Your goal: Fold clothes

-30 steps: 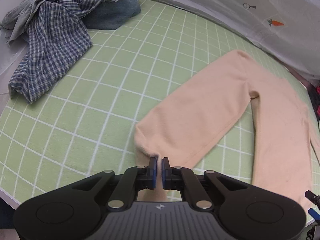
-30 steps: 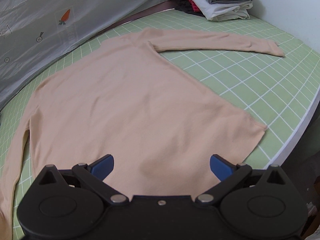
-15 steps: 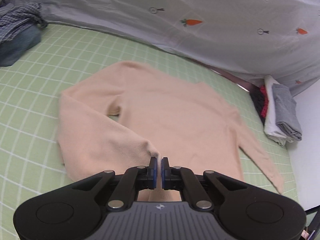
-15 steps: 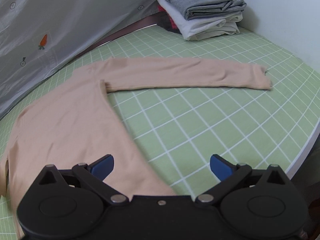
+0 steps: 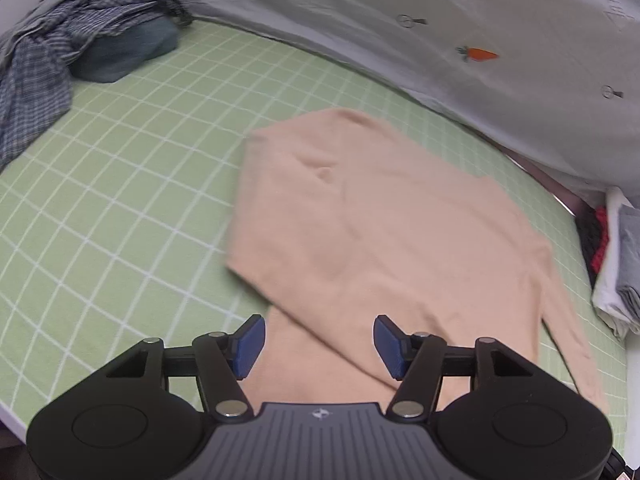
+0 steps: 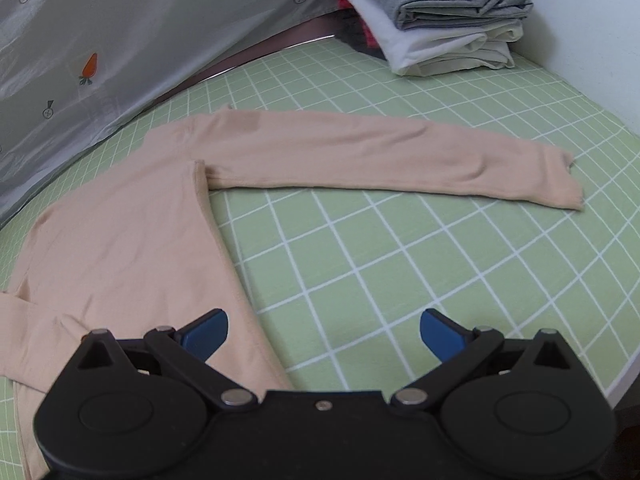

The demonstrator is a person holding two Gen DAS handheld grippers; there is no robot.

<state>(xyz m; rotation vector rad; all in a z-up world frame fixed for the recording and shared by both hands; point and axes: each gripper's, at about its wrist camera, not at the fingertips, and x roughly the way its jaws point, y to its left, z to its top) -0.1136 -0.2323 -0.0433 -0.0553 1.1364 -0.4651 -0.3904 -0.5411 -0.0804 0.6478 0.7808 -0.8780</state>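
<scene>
Peach long-sleeved top (image 5: 384,240) lay flat on the green checked mat (image 5: 132,184), roughly mid-mat, its far edge close to the grey carrot-print sheet (image 5: 480,40) hanging along the back.

Left view: one sleeve was folded across the body of the top, running diagonally down toward the left gripper (image 5: 320,344). Jaws were opening, blue pads well apart. The sleeve end sat below and between them; neither pad pressed on the cloth. Slight blur on the fabric edges.

Right view: the other sleeve (image 6: 400,160) lay stretched straight out to the right, away from the body, cuff on bare mat. The right gripper (image 6: 324,330) hung over the side edge of the top, jaws spread wide and holding nothing. Its left pad was over cloth, its right pad over bare mat.

Far left corner of the mat: a loose heap of a blue checked shirt (image 5: 44,64) draped over a dark blue-green garment (image 5: 128,52).

Far right corner: a folded stack (image 6: 436,20), grey piece on top, white under it, something red and dark just behind.

Mat edge showed at the lower right in the right view.
</scene>
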